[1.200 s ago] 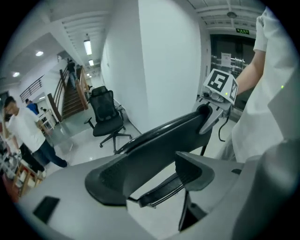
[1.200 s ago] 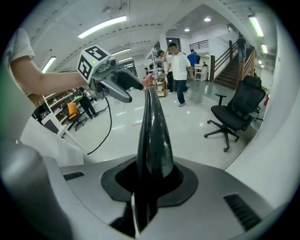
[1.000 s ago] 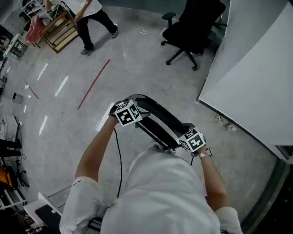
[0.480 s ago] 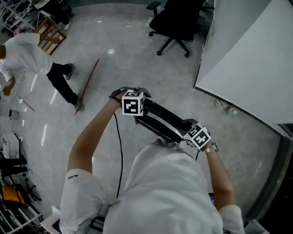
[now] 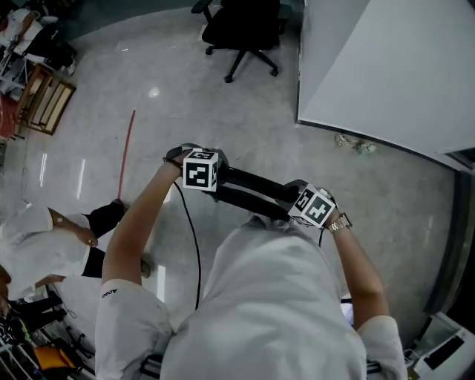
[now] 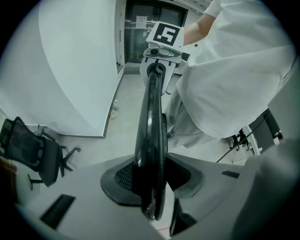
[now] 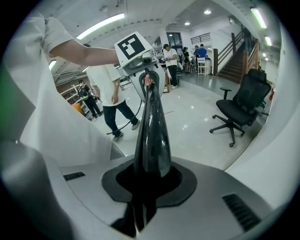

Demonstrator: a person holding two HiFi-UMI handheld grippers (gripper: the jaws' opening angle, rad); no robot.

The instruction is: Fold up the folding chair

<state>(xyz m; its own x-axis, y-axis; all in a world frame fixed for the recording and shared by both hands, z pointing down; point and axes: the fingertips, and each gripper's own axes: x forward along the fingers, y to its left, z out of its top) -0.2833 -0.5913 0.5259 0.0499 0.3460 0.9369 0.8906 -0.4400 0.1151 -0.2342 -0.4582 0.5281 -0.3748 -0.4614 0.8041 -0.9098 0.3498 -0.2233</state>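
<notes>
grey floor (image 5: 223, 111); folding chair (image 5: 252, 194) in left gripper (image 6: 152, 180), just closed (right gripper (image 7: 149, 183) clamped too).

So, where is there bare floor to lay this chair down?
The widest bare floor lies ahead of the folding chair, between the red line and the white wall, short of the office chair. It is crowded at the lower left, where a bystander bends, and at the wall's foot, where small debris lies.
</notes>
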